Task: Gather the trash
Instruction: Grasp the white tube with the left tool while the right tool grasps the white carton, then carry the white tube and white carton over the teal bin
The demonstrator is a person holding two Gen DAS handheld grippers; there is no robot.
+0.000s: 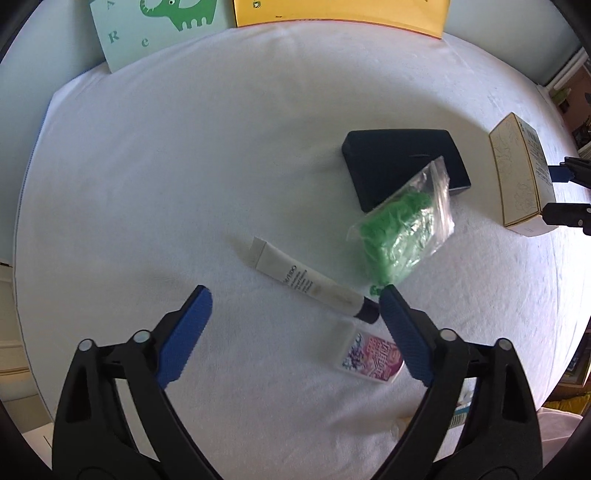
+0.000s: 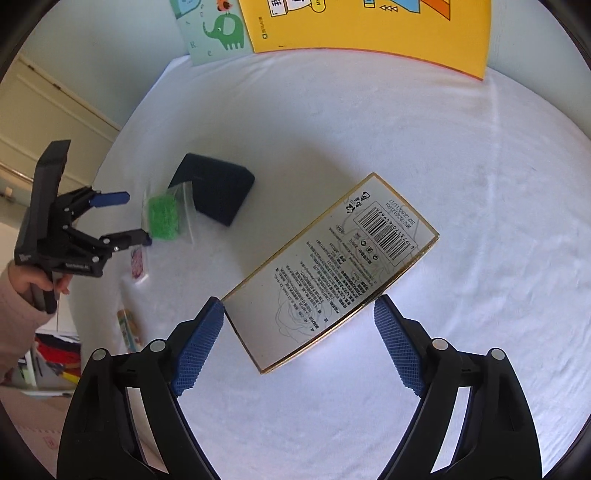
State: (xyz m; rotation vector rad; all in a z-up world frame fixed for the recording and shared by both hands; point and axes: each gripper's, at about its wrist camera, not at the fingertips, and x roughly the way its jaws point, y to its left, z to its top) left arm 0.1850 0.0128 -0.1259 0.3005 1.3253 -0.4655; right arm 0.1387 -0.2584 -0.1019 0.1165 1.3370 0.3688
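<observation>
A white tube [image 1: 314, 283] with a black cap lies on the white cloth just ahead of my open left gripper [image 1: 295, 299]. A small pink-printed packet [image 1: 371, 356] lies under its right finger. A clear bag of green shreds [image 1: 400, 230] leans on a dark blue case [image 1: 399, 162]. My right gripper [image 2: 299, 314] is open, its fingers on either side of the near end of a white gold-edged carton [image 2: 332, 273], not closed on it. The carton also shows in the left wrist view [image 1: 519, 177]. The left gripper shows in the right wrist view [image 2: 136, 218], open.
A green elephant card [image 1: 155, 29] and a yellow book [image 1: 340, 13] stand at the table's far edge. Another small packet [image 2: 127, 328] lies near the table's left edge. The bag [image 2: 164, 216] and case [image 2: 218, 192] lie left of the carton.
</observation>
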